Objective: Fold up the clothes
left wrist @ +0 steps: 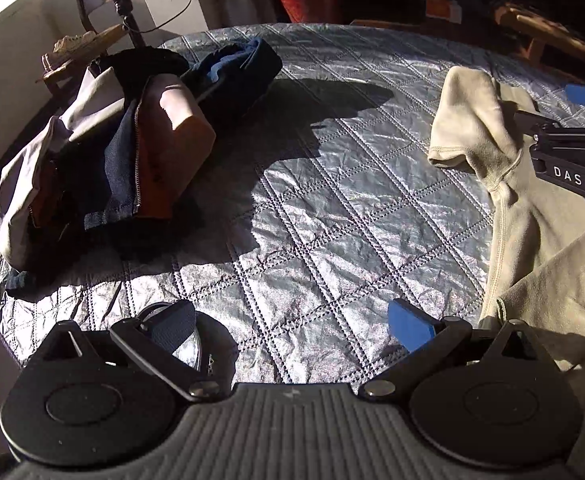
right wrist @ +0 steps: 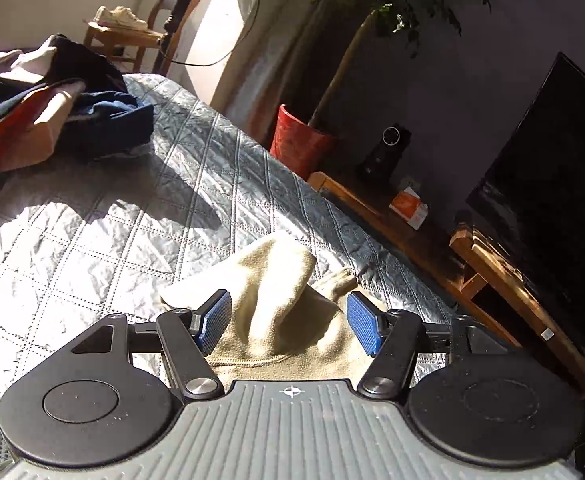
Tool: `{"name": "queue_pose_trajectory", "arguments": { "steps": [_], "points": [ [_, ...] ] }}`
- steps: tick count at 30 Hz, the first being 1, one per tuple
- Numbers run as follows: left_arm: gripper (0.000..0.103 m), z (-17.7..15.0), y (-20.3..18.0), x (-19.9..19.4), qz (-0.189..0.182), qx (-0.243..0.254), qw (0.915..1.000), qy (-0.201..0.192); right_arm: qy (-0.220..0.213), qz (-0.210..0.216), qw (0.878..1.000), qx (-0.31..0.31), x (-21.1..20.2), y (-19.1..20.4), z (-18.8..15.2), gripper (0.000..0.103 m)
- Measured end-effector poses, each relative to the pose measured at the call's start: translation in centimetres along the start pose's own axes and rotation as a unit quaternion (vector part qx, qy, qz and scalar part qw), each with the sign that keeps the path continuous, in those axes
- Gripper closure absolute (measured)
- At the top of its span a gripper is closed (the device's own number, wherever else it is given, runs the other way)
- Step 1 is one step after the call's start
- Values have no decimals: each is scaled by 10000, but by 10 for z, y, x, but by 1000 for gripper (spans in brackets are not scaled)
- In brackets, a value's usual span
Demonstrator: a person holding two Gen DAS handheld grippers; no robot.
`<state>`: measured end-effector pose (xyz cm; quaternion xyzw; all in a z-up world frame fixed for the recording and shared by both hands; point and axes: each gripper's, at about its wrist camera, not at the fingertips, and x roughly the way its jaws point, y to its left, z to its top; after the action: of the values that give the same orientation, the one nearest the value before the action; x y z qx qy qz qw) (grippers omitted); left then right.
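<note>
Blue-padded right gripper (right wrist: 288, 322) stands wide, straddling a raised fold of the beige garment (right wrist: 276, 280) without pressing it. Left gripper (left wrist: 292, 320) also wide and empty over the quilted bed (left wrist: 312, 200); clothes pile (left wrist: 132, 140) lies well apart.

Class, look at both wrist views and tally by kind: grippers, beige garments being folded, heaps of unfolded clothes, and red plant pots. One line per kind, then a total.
Grippers: 2, left gripper and right gripper
Beige garment: 1
Heap of clothes: 1
Red plant pot: 1
Total: 5
</note>
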<state>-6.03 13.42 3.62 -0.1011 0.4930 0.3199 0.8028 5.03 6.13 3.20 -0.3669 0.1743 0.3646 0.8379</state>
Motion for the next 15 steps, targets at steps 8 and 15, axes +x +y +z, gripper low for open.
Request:
{"name": "queue_pose_trajectory", "arguments": {
  "steps": [8,15],
  "points": [
    [1,12,48,1,-64,-691,9975,128,654,-276,9773,-1994,32,71,5,37],
    [1,11,65,5,-207,-881,9955,276,643,-644,9615,-2593,56,91,15,33]
  ]
}}
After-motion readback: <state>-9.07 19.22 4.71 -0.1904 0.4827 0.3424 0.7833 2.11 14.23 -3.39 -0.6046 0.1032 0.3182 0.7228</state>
